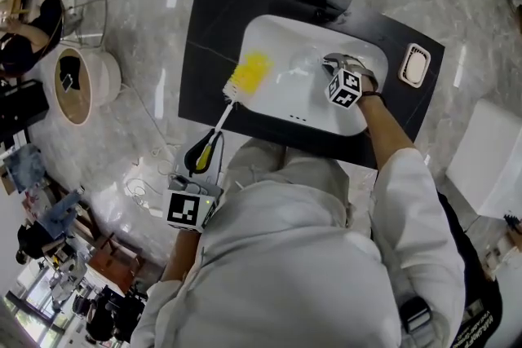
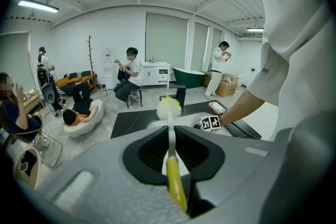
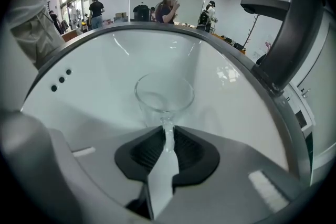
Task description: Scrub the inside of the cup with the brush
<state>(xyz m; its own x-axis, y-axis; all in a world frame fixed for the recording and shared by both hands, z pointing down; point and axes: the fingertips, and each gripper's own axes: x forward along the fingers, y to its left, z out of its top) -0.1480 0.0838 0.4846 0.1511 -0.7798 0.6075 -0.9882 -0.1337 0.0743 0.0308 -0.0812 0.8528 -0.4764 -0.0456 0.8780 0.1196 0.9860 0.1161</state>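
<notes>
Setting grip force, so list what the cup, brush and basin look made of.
The cup: probably clear glass, maybe plastic; the basin shows through it.
The brush: likely plastic; smooth white-and-yellow handle, fluffy yellow bristles.
The basin: glossy white ceramic or similar; lights reflect in it.
</notes>
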